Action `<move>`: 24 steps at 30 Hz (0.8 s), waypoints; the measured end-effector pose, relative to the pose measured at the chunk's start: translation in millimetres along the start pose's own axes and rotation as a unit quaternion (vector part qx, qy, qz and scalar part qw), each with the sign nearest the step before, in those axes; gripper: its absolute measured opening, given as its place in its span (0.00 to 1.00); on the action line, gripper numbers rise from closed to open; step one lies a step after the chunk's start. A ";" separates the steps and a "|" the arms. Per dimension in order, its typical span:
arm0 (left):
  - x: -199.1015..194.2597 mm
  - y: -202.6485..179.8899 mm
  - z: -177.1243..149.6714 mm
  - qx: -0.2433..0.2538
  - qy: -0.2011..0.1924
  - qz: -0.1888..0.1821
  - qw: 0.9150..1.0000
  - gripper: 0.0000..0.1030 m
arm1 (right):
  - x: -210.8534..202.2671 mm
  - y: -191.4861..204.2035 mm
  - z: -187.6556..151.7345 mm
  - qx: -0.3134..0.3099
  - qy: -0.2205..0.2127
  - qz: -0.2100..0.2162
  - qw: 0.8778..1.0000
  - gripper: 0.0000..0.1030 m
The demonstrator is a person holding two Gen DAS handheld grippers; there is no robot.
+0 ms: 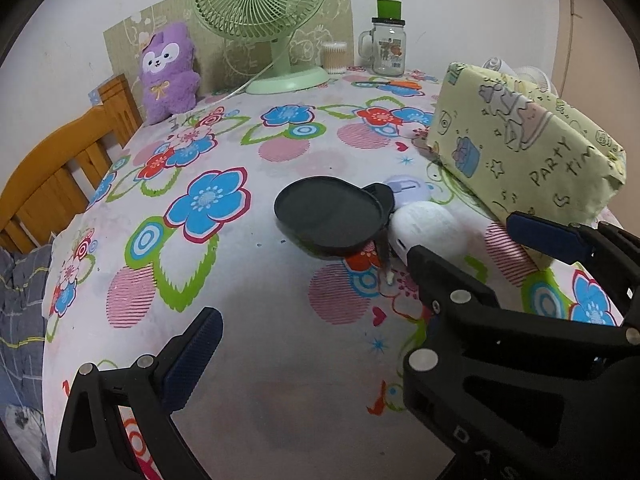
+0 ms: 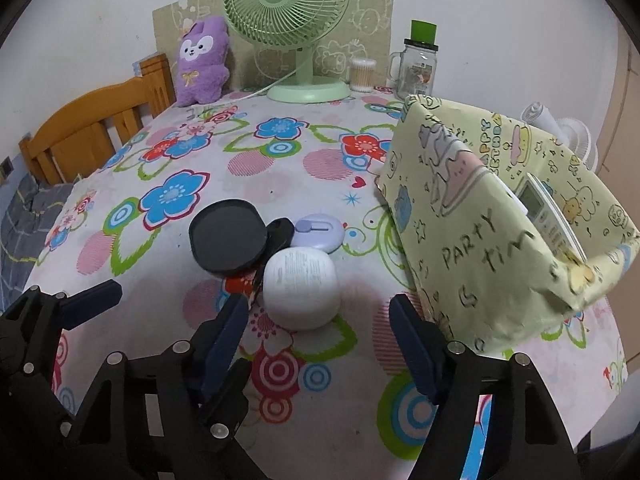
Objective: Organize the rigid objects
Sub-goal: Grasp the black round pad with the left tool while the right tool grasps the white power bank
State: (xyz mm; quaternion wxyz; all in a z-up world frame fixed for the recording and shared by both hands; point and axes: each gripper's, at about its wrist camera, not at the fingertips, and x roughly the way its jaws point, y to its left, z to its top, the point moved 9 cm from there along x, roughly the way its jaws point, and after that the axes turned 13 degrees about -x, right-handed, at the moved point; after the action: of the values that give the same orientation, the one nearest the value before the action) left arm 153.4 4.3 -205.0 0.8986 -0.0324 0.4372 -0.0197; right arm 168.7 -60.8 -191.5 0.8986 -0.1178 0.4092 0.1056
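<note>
Three small hard things cluster mid-surface: a black round mirror (image 2: 227,239), a lilac disc (image 2: 318,232) and a white rounded case (image 2: 301,288). The case looks light, stiff and probably slippery; take it across its flanks. It lies just ahead of the right gripper (image 2: 320,334), jaws spread, nothing between them. The left gripper (image 1: 316,344) jaws are spread too.

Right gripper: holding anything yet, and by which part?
Nothing held. The right gripper has open jaws just short of the white rounded object, not touching it. The left gripper is also open and empty.
</note>
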 end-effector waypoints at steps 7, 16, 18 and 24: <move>12.4 4.3 3.6 -0.005 0.015 -0.001 1.000 1.00 | 19.8 3.8 1.3 0.009 0.027 0.022 0.999 0.55; 21.1 0.8 16.0 0.007 0.016 -0.010 1.000 1.00 | 27.7 -2.4 5.8 0.031 0.036 0.015 0.999 0.49; 23.6 1.4 22.0 0.012 0.012 -0.009 1.000 1.00 | 27.4 -5.9 7.8 0.041 0.033 0.007 0.999 0.49; 30.2 1.7 37.1 0.029 0.003 -0.004 1.000 1.00 | 25.5 -11.4 16.6 0.063 0.026 -0.006 0.998 0.49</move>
State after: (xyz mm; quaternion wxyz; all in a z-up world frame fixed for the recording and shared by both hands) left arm 201.3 5.6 -205.9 0.8977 -0.0076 0.4390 -0.0358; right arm 200.1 -64.4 -199.0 0.8941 -0.0660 0.4372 0.0711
